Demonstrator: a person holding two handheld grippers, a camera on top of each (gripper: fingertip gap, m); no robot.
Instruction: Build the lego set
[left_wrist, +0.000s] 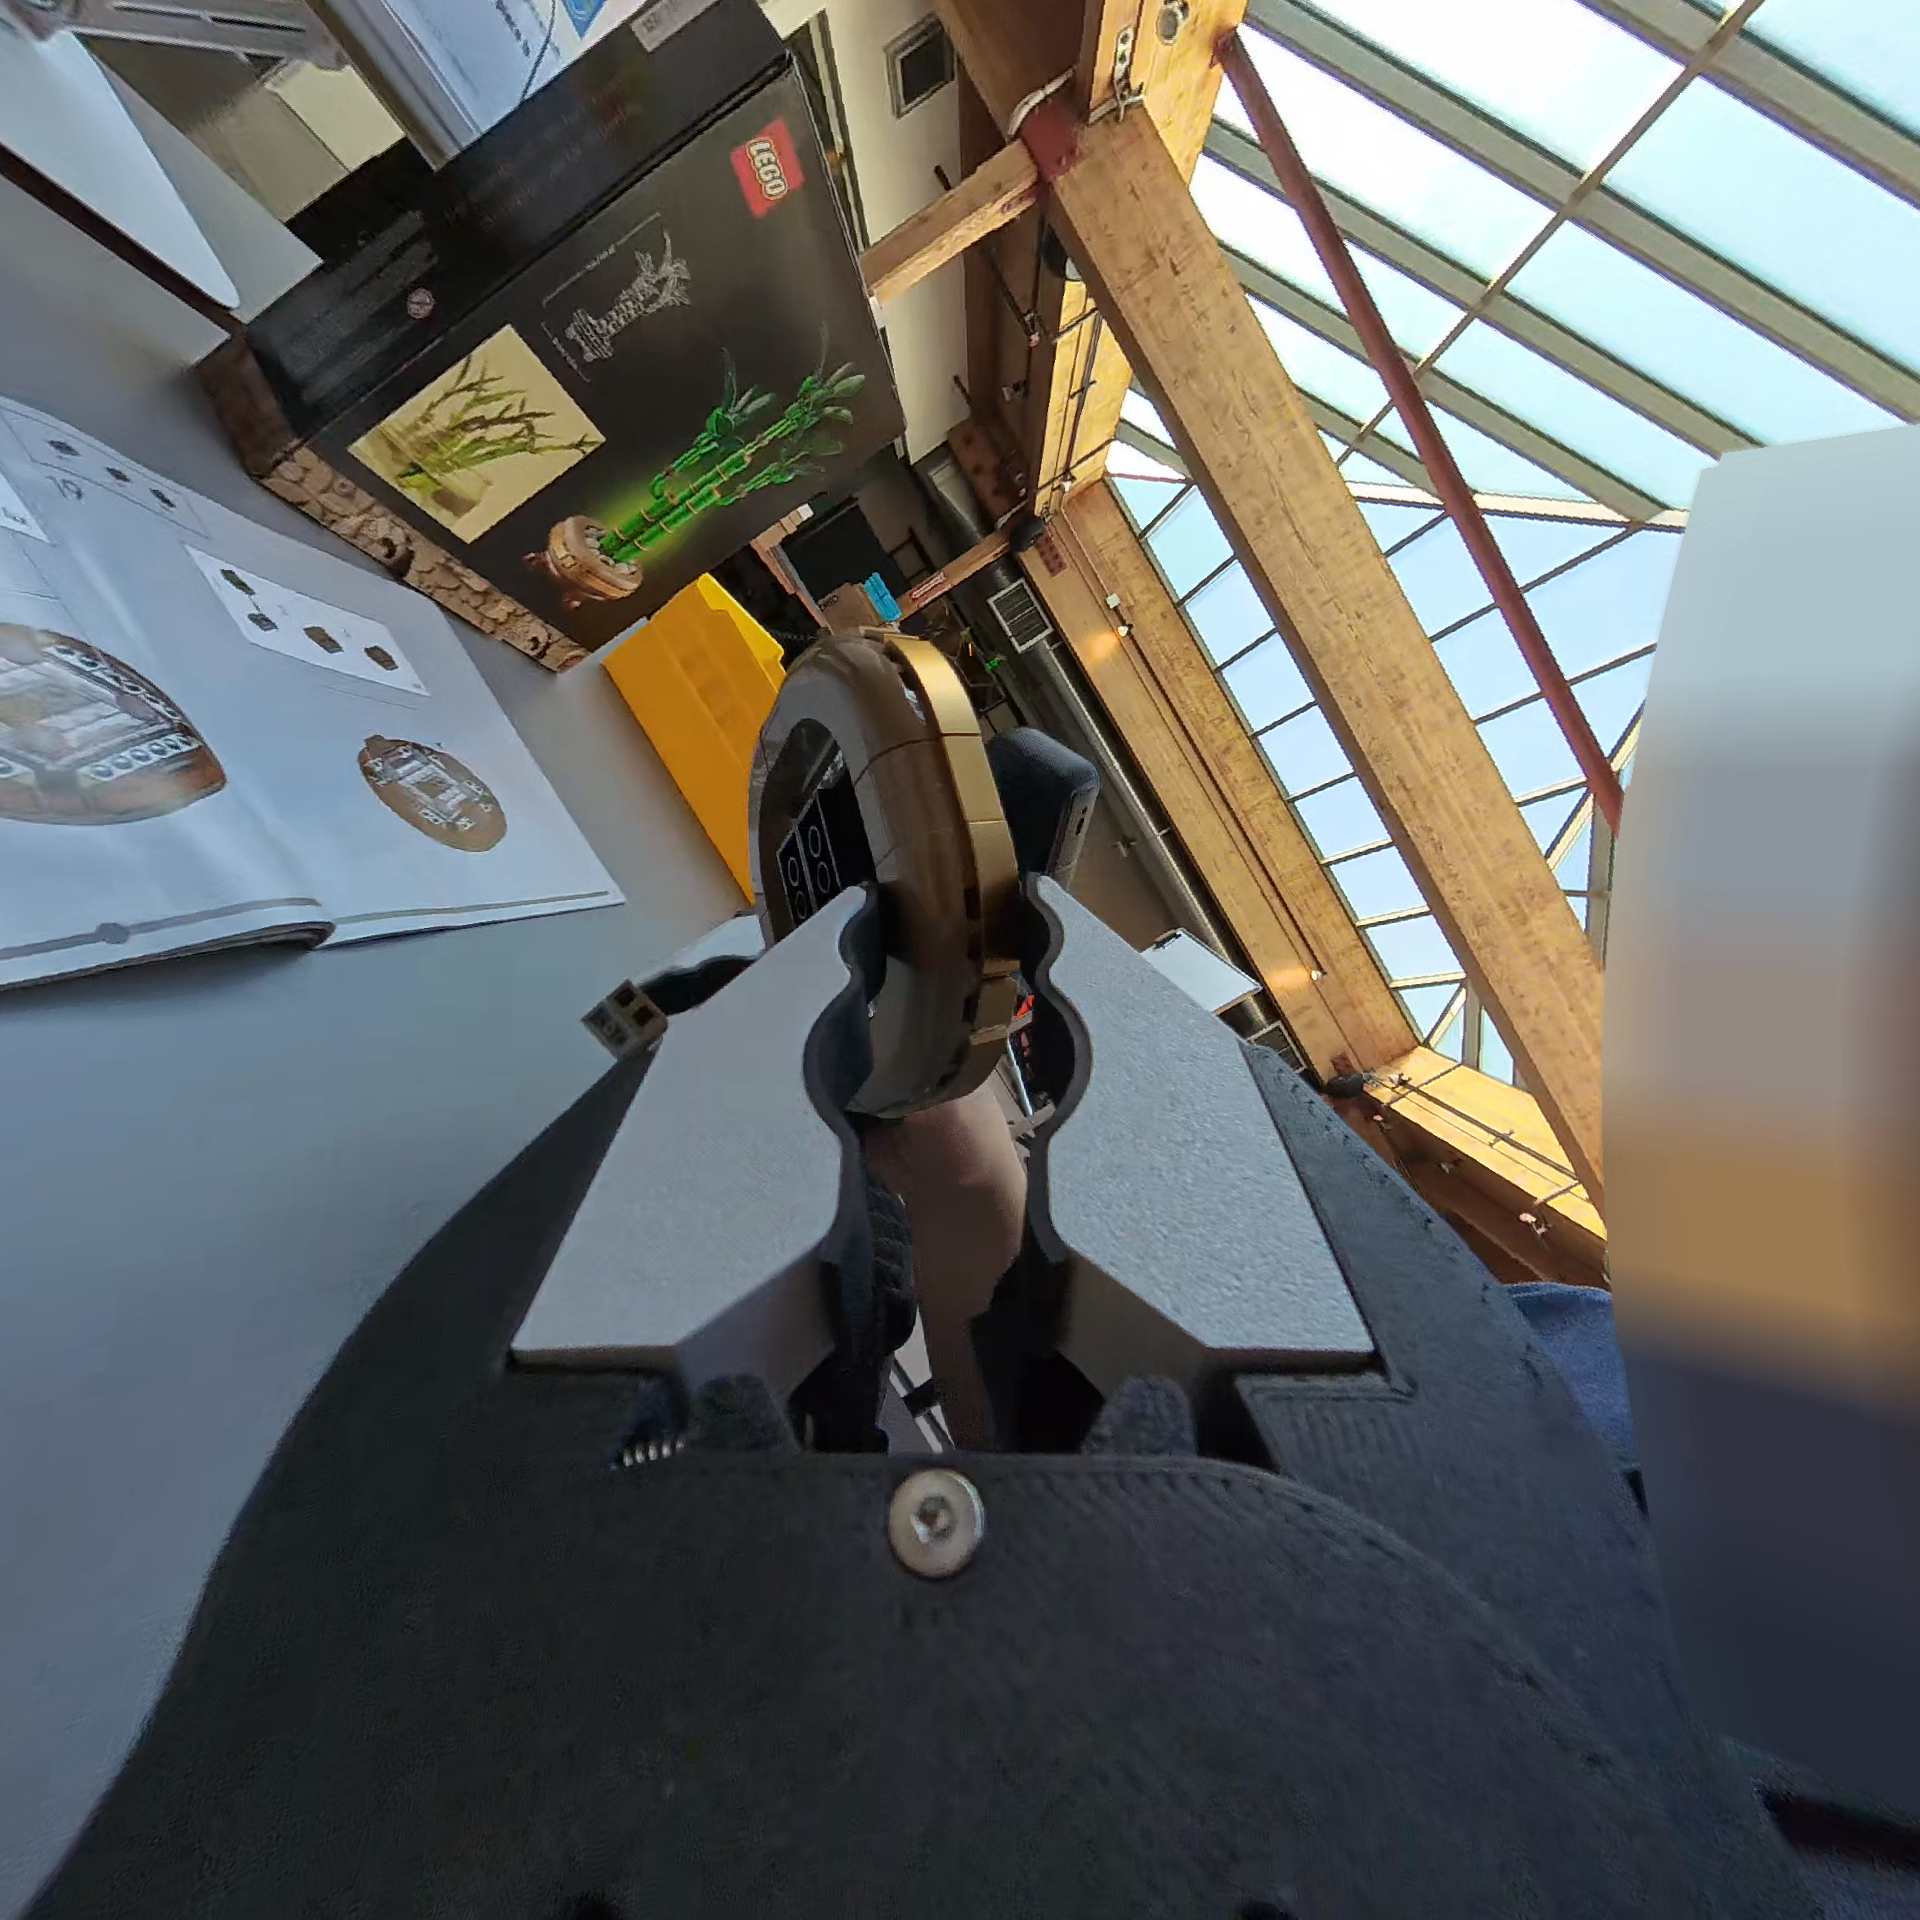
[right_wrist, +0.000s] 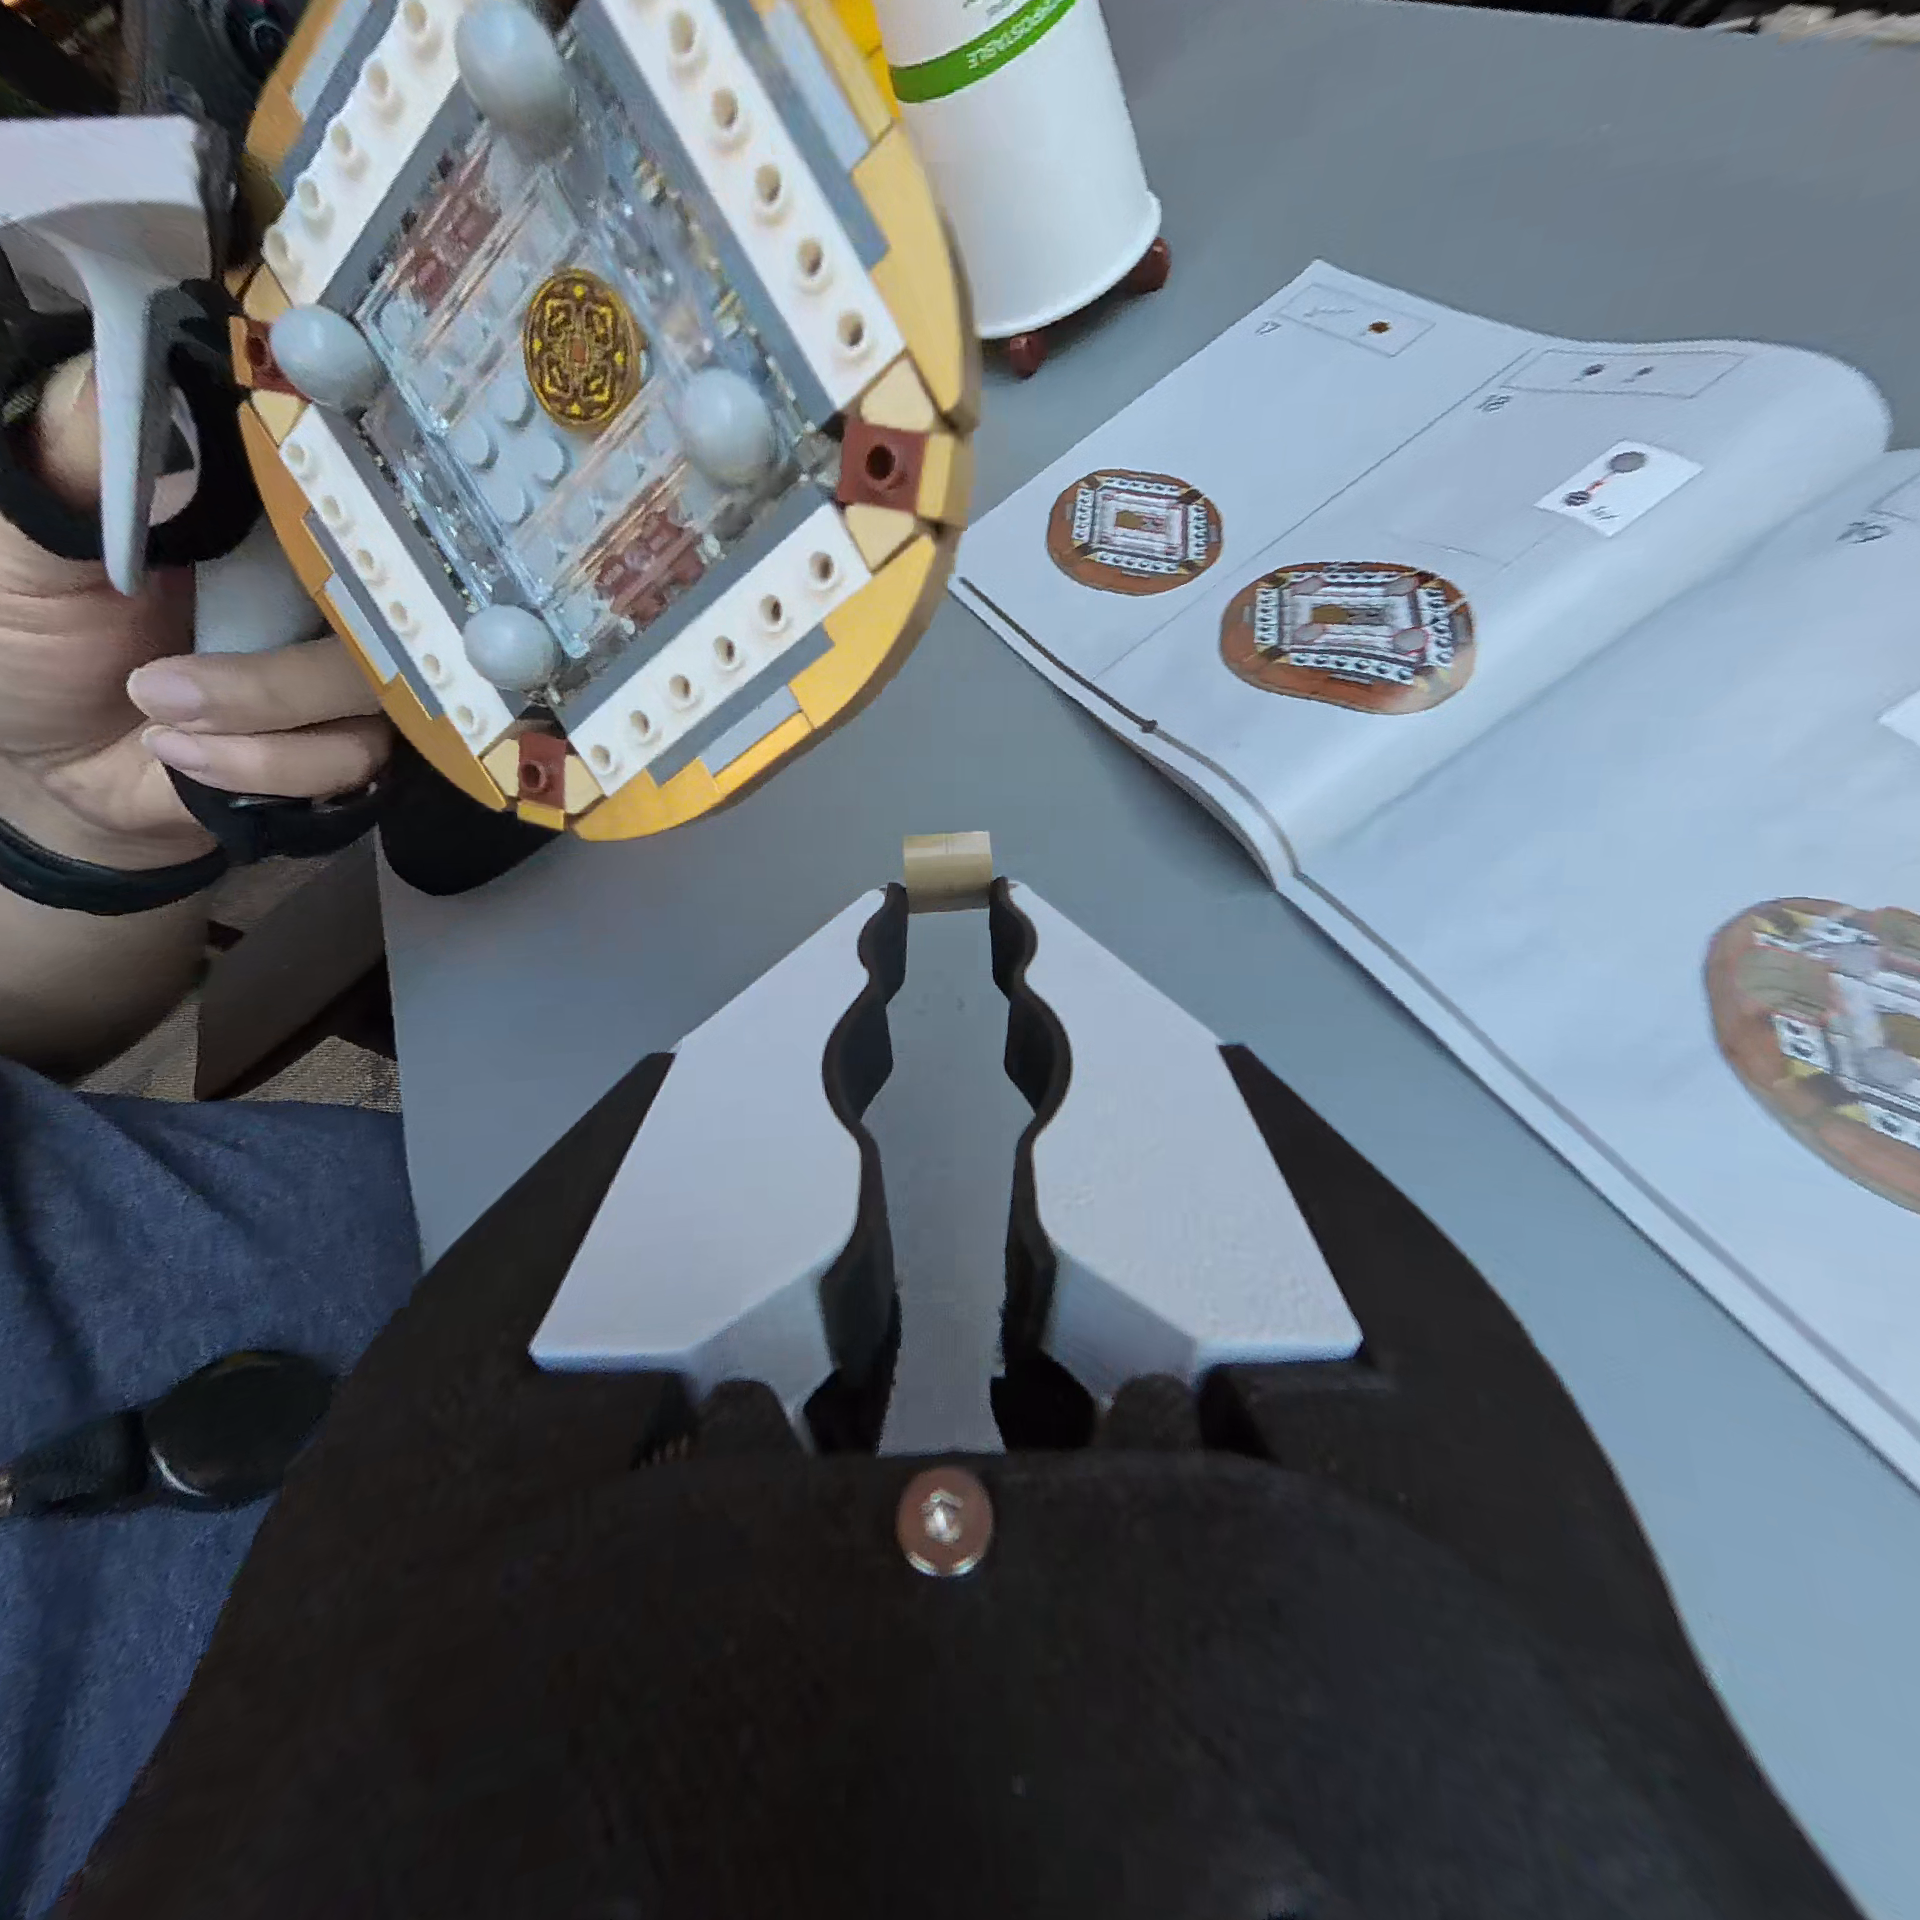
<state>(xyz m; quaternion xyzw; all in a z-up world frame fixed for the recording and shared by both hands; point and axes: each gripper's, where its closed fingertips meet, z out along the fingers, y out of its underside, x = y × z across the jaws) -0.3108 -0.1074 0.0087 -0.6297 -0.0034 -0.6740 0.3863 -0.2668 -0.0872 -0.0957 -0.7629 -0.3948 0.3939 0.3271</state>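
My left gripper (left_wrist: 951, 935) is shut on the rim of the round gold lego base (left_wrist: 904, 821) and holds it edge-on, off the table. In the right wrist view the base (right_wrist: 582, 416) is tilted toward me at the upper left, showing white studded strips, grey domes, a clear middle and a gold disc. One of the left gripper's fingers (right_wrist: 114, 343) and a hand are at its left edge. My right gripper (right_wrist: 945, 899) is shut on a small tan brick (right_wrist: 945, 868), just below the base and apart from it. The brick also shows in the left wrist view (left_wrist: 623, 1023).
An open instruction booklet (right_wrist: 1455, 727) lies on the grey table (right_wrist: 644, 987) to the right; it also shows in the left wrist view (left_wrist: 260, 727). A white cup (right_wrist: 1029, 187) stands behind it. The black lego box (left_wrist: 582, 343) and a yellow bin (left_wrist: 696, 707) stand farther back. Across from one pair of fingers to the other is roughly 12 centimetres. From either gripper's tips it is about 30 centimetres to the white cup (right_wrist: 1029, 187).
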